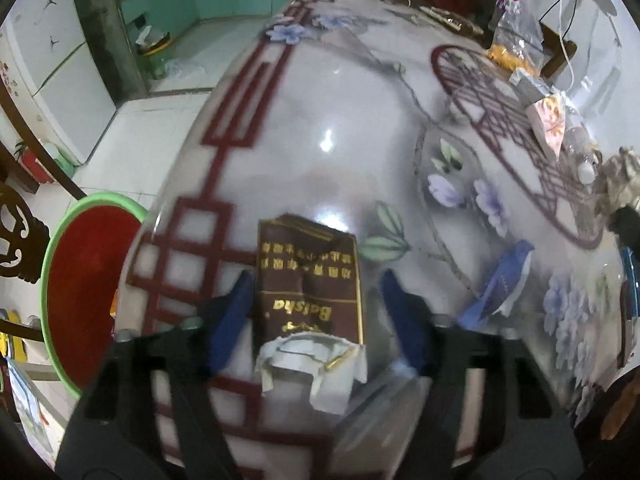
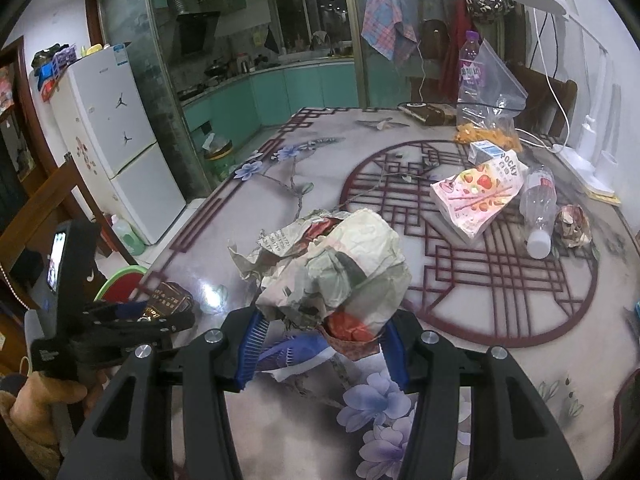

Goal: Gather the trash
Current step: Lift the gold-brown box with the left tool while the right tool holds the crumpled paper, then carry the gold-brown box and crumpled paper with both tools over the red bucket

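Two grippers are over a shiny desk [image 2: 280,208] with red lattice lines and purple flowers printed on it. The left gripper [image 1: 316,304] has its jaws wide apart, one blue finger on each side of a flat brown cigarette pack with gold letters [image 1: 310,284]. The pack lies on the desk near the left edge, and its torn white end [image 1: 310,364] points back at the camera. The left finger looks very close to the pack's side, but the picture is blurry, so I cannot tell if it touches. The right gripper [image 2: 320,340] has its jaws squeezed on a big crumpled ball of printed paper with red bits [image 2: 336,268], which sticks up above the blue fingers. Under that ball, a small blue and white torn wrapper [image 2: 294,354] lies flat on the desk. Beside the desk's left edge, lower down, is a round red tub with a green rim [image 1: 80,292]. Far across the desk lie a pink Pocky snack box [image 2: 478,196], a clear empty plastic bottle with a white cap [image 2: 538,212] lying on its side, a small crumpled brown wrapper [image 2: 574,220] and a clear plastic bag with orange snacks inside [image 2: 488,116]. A white fridge [image 2: 116,144] stands by the wall on the left.
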Demonstrator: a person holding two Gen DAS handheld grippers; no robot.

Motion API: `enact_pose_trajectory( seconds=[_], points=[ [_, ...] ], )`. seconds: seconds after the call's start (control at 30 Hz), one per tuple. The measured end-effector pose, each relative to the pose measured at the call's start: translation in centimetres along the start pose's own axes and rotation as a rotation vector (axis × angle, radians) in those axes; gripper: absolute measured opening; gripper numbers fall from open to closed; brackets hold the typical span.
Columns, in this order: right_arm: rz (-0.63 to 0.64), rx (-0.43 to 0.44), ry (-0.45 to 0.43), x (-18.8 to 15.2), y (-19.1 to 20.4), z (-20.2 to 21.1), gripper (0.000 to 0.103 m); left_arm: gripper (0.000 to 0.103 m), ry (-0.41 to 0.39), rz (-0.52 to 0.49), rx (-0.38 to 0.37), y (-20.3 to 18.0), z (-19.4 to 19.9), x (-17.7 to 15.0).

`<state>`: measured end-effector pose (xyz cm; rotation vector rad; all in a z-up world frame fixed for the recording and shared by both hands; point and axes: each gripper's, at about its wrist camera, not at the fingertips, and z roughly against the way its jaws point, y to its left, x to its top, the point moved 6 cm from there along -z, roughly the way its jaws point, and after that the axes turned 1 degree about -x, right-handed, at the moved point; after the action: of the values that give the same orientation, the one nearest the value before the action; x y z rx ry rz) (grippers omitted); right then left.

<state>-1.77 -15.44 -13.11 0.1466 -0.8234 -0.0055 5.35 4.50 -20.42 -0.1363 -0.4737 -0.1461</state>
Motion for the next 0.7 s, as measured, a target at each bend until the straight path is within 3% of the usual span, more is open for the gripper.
enact_pose_trajectory(
  seconds=[0.03, 0.2, 0.33, 0.5, 0.7],
  points=[
    [0.001, 0.0, 0.0, 0.0, 0.0, 0.0, 0.05, 0.045, 0.003, -0.001, 0.005, 0.1, 0.0, 0.0],
    [0.007, 0.004, 0.005, -0.3, 0.3, -0.1, 0.05, 0.043, -0.015, 0.087, -0.043, 1.6, 0.6, 0.2],
    [0.021, 0.0, 0.0, -0.2, 0.8, 0.0, 0.05, 0.043, -0.083, 0.114, -0.048, 2.4, 2.7, 1.1],
    [0.043, -0.005, 0.004, 0.0, 2.1, 0.2, 0.05, 0.044, -0.173, 0.118, -0.011, 3.9, 5.8, 2.1],
    [0.093, -0.014, 0.002, 1.1, 5.0, 0.2, 0.05, 0.044, -0.226, 0.142, 0.047, 6.4, 7.8, 2.4]
  ],
)
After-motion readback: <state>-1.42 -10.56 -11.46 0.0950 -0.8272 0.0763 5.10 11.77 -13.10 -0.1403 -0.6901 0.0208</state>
